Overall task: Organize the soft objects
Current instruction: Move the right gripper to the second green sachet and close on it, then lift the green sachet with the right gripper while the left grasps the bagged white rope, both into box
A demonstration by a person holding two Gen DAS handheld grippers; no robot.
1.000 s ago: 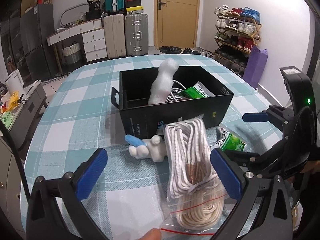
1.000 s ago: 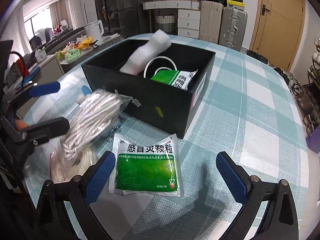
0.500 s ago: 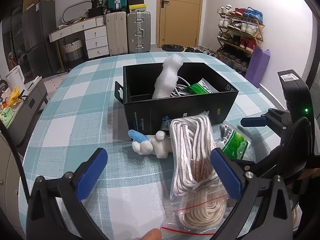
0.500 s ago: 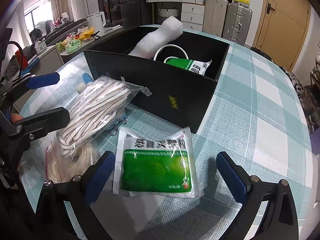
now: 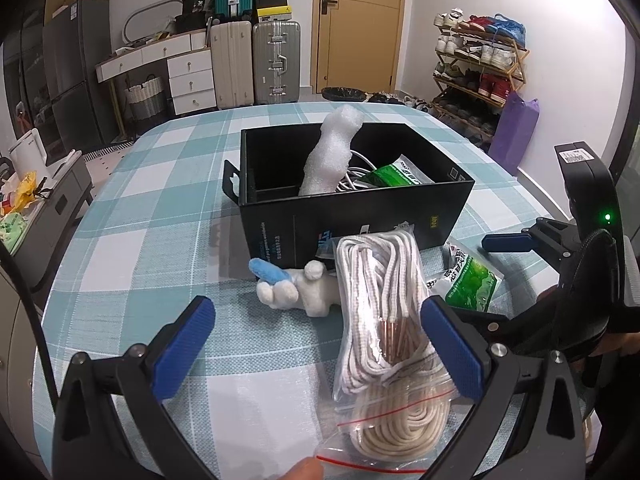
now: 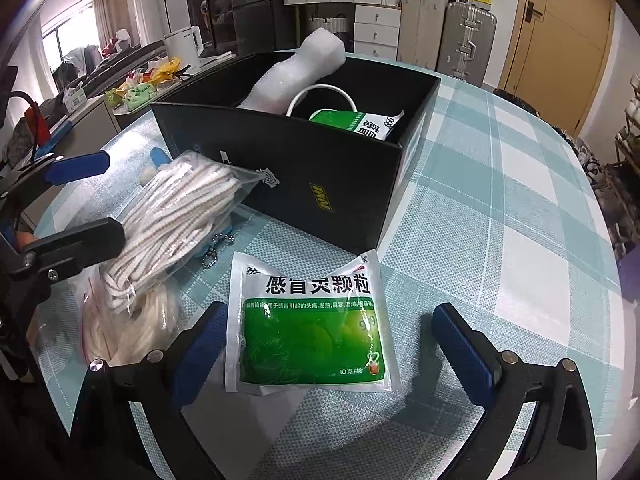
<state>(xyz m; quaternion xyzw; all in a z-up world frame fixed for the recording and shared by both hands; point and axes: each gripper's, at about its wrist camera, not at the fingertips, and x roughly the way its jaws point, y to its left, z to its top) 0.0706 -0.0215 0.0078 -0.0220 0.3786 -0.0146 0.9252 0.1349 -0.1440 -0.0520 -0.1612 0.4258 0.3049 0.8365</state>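
Observation:
A black box (image 5: 360, 216) on the checked table holds a white foam roll (image 5: 330, 152), a white cable and a green sachet (image 5: 394, 174). In front of it lie a clear bag of white rope (image 5: 384, 320), a small white plush toy with a blue part (image 5: 292, 286) and a green medicine sachet (image 6: 312, 324). My left gripper (image 5: 318, 354) is open, with the rope bag by its right finger. My right gripper (image 6: 336, 348) is open, with the sachet lying between its fingers. The box (image 6: 312, 168) and rope bag (image 6: 176, 216) also show in the right wrist view.
The round table (image 5: 132, 216) has a teal and white checked cloth. Suitcases (image 5: 276, 62), drawers and a shoe rack (image 5: 476, 68) stand behind it. A side cabinet with a kettle stands to the left (image 5: 28, 152).
Both grippers have drawn back a little from the box. The right gripper has come lower over the green sachet, which now lies between its fingers. Both stay open.

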